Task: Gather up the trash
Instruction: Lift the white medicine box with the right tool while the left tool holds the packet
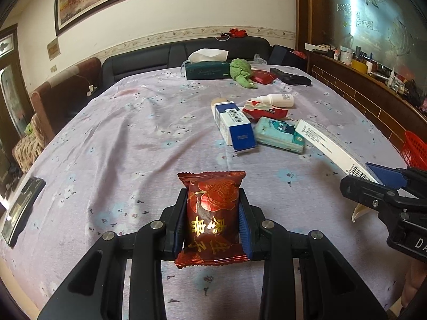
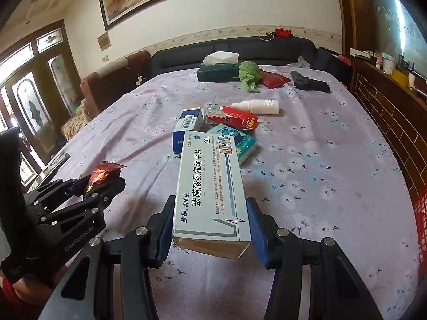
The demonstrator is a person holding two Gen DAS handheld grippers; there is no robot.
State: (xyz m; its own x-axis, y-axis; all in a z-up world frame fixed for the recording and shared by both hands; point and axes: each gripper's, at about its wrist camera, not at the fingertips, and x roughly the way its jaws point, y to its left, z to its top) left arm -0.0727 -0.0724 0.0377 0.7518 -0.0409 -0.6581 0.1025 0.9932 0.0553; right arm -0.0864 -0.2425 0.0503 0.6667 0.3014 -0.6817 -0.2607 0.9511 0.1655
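My left gripper [image 1: 212,200] is shut on a red snack packet [image 1: 212,217] with gold characters, held above the lilac flowered tablecloth [image 1: 120,138]. My right gripper [image 2: 209,208] is shut on a long white medicine box [image 2: 210,186], held above the cloth; the box also shows in the left wrist view [image 1: 331,144]. Ahead lie a blue-and-white box [image 2: 186,128], a crushed red cigarette pack [image 2: 234,118], a teal tissue pack [image 2: 237,141] and a white bottle [image 2: 260,106].
At the far end sit a green tissue box [image 2: 217,72], a green cloth [image 2: 249,76], a red pouch [image 2: 275,80] and a black object [image 2: 309,82]. A red basket [image 1: 415,149] stands at the right edge. A phone [image 1: 22,208] lies at the left edge.
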